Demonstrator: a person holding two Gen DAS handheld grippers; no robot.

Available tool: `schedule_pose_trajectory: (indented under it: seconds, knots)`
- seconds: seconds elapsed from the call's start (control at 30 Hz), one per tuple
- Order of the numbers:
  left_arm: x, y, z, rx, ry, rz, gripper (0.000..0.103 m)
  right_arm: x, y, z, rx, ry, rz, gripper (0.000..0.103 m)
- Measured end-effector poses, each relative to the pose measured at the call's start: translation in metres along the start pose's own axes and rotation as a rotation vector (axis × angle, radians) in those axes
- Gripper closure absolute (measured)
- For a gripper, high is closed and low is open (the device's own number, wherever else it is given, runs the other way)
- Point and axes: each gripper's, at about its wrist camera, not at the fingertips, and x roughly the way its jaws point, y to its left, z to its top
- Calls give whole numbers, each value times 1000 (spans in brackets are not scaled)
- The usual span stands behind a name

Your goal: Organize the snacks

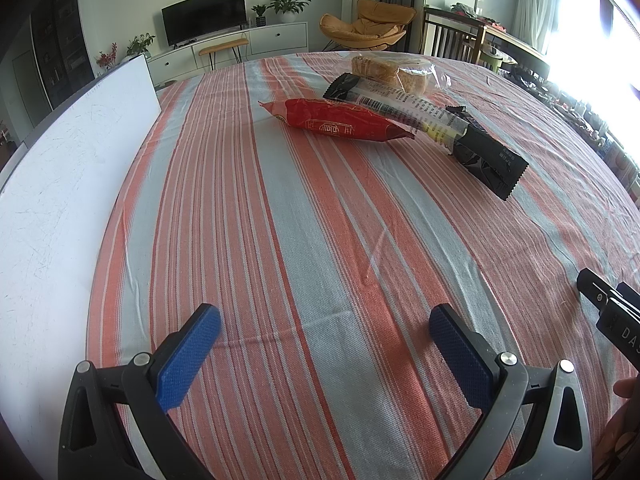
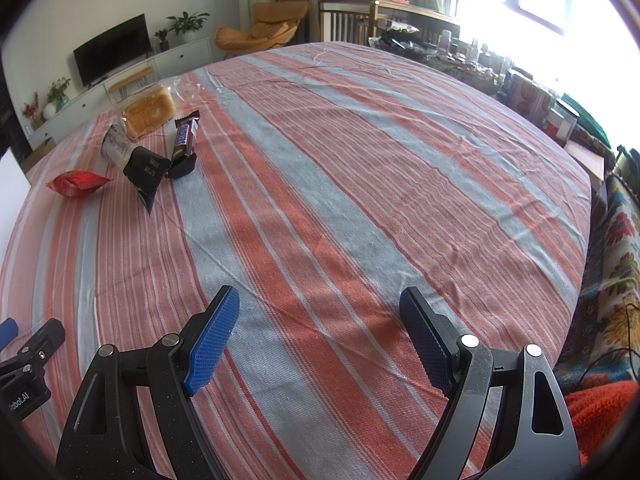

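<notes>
Both tools hang over the striped tabletop (image 1: 280,240) with fingers spread apart and nothing held: left tool (image 1: 324,332), right tool (image 2: 320,316). The 4 snacks cluster far ahead, red packet (image 1: 336,120) nearest, likely awaiting sorting

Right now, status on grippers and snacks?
Left gripper open, empty. Right gripper open, empty. Red pack, black pack, Snickers, bread clustered far side. Path clear.

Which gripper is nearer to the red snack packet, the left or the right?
Left. The left gripper faces the red snack packet across bare cloth, slightly right of its aim. The right gripper sits farther off, with the packet far to its left.
</notes>
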Motion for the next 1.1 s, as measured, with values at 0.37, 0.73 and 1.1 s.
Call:
schedule_pose_trajectory:
  seconds: [0.37, 0.73, 1.1]
  knots:
    - [1, 4, 6, -12, 63, -1, 0, 0, 0, 0, 0, 0, 1, 18]
    - [-7, 29, 98, -247, 72, -169, 1, 1, 3, 1, -4, 3, 4, 16]
    - [89, 10, 157, -282, 178, 19, 63, 1, 5, 3, -6, 3, 9, 14]
